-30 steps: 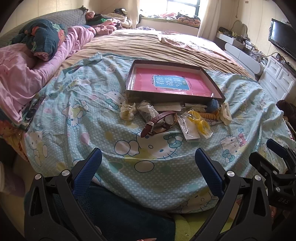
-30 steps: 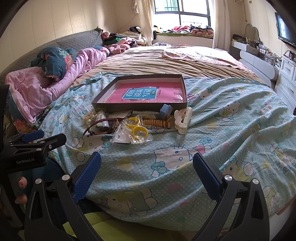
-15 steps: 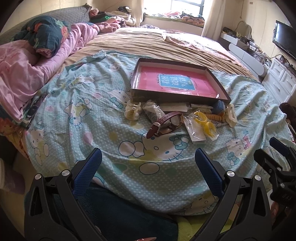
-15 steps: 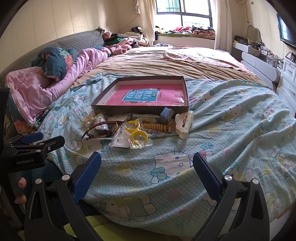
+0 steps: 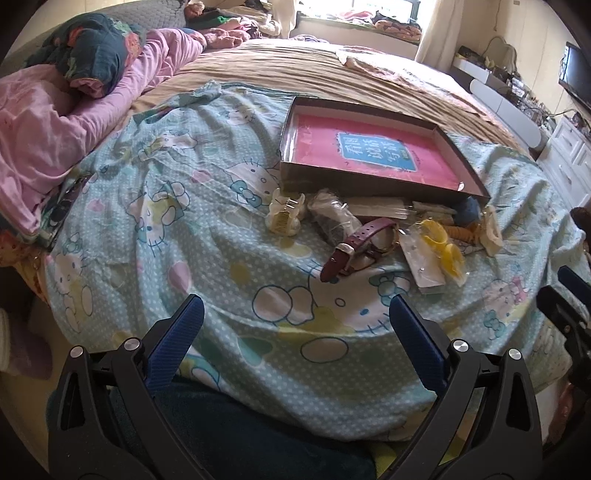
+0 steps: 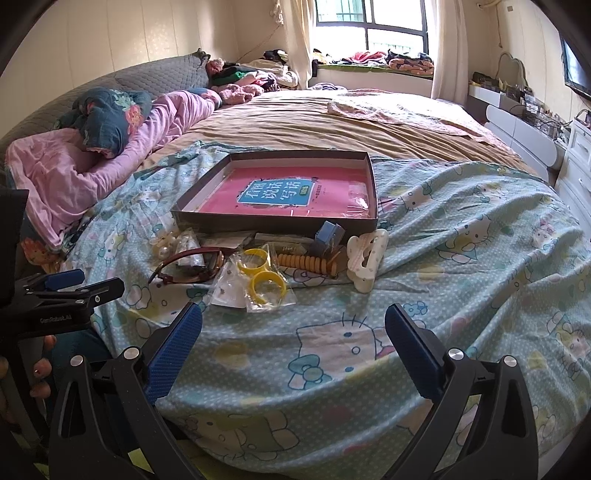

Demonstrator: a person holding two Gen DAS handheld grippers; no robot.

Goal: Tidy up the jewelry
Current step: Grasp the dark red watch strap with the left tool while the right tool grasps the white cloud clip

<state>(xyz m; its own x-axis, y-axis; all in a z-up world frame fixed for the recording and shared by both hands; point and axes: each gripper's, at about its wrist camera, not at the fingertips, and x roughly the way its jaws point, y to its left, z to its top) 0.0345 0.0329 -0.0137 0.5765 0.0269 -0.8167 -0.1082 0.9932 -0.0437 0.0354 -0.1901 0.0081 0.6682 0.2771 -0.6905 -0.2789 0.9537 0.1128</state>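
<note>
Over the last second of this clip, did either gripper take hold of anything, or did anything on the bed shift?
Nothing was gripped or let go. Both the left gripper and right gripper moved in toward the jewelry pile, jaws open and empty; the watch and yellow rings now look larger and nearer. The watch, rings, white hair claw and box lie as before.

A wide bed [image 6: 332, 122] fills the room, spread with a tan sheet and, nearer, a pale blue cartoon-cat print cover [image 6: 461, 236]. A rumpled pink quilt [image 6: 74, 173] lies along the grey quilted headboard [image 6: 155, 77]. Daylight comes through a dark-framed window [image 6: 369, 29] with cream curtains, above a sill piled with clothes. Cream panelled walls [image 6: 110, 37] surround it; a white drawer cabinet [image 6: 576, 155] and what looks like a wall-mounted black television [image 6: 576, 70] stand on the right.
</note>
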